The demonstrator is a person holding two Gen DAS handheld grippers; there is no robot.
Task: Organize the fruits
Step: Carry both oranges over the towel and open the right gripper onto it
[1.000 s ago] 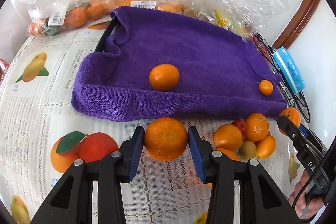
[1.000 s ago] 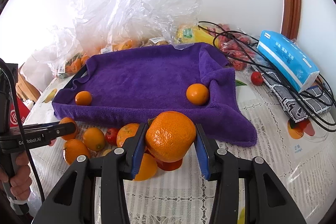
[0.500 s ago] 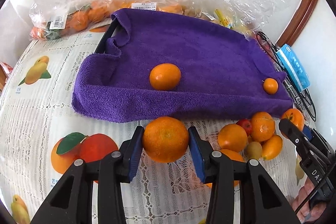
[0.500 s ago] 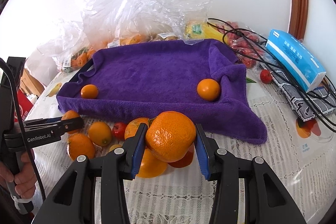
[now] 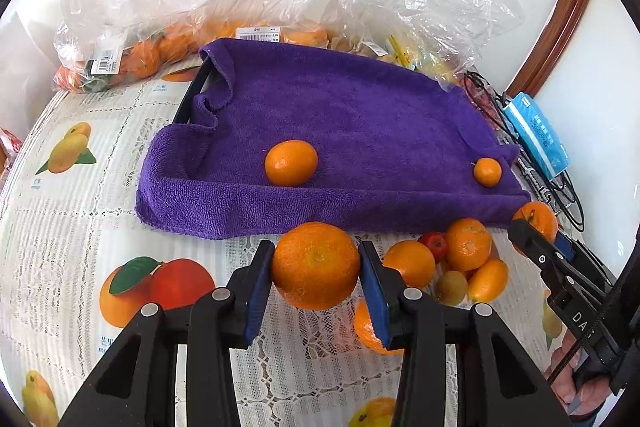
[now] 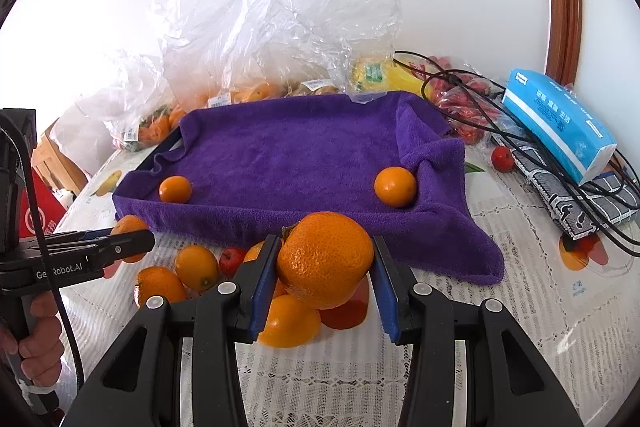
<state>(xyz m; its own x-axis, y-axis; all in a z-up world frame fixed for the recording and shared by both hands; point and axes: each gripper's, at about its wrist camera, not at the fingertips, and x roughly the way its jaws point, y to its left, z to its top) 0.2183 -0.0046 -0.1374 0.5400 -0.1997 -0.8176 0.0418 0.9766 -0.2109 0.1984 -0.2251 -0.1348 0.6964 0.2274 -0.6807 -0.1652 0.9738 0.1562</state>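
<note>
Left wrist view: the left gripper (image 5: 316, 267) is clamped on an orange (image 5: 316, 265), which sits squarely between the blue pads (image 5: 256, 291), both pressing its sides, near the front edge of the purple towel (image 5: 360, 119). Two small oranges lie on the towel. To the right, a pile of fruit (image 5: 452, 267) rests on the tablecloth (image 5: 60, 239).

Right wrist view: the right gripper (image 6: 325, 263) grips a large mandarin (image 6: 325, 259) between its pads, held above the pile, just in front of the towel's near edge. The left gripper shows at the left, its tip against an orange
</note>
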